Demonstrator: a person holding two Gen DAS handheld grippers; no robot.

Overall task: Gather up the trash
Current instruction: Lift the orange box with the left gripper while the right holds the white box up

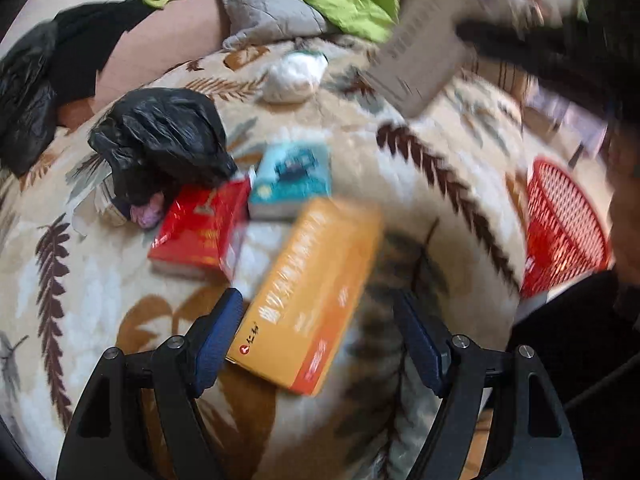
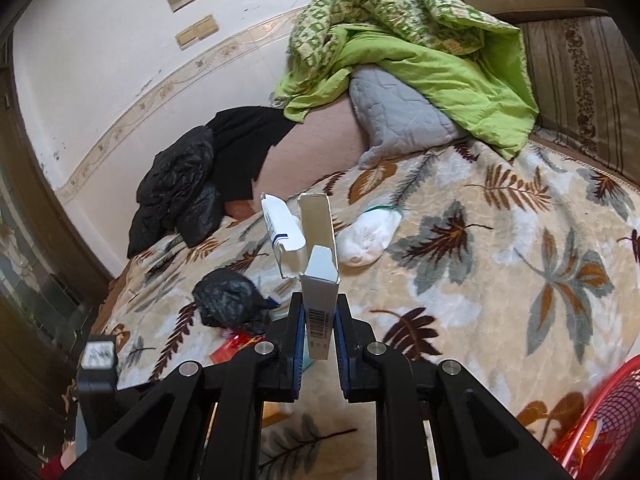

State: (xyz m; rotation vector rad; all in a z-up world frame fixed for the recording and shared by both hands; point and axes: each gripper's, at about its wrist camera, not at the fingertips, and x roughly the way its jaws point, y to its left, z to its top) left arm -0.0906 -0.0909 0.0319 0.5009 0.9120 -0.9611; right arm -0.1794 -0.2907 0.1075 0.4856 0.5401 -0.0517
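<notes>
My left gripper [image 1: 320, 340] hangs open over a leaf-patterned blanket [image 1: 400, 208]. A blurred orange box [image 1: 312, 292] lies between its fingers; the left pad is at the box's corner and the right pad stands clear of it. Beyond the orange box lie a red box [image 1: 200, 232], a teal box [image 1: 292, 180], a crumpled black plastic bag [image 1: 164, 136] and a white wad [image 1: 294, 74]. My right gripper [image 2: 319, 320] is shut on a white carton [image 2: 320, 280] with a barcode and a torn-open top, held upright above the blanket [image 2: 500, 280]. The same carton [image 1: 420, 48] shows blurred at the left view's upper right.
A red mesh basket [image 1: 564, 224] [image 2: 608, 412] stands at the bed's right edge. A green quilt [image 2: 420, 52] and grey pillow [image 2: 400, 120] are heaped at the bed's head. Black clothing and bags [image 2: 188, 184] pile against the wall. A dark sleeve [image 1: 580, 340] fills the left view's lower right.
</notes>
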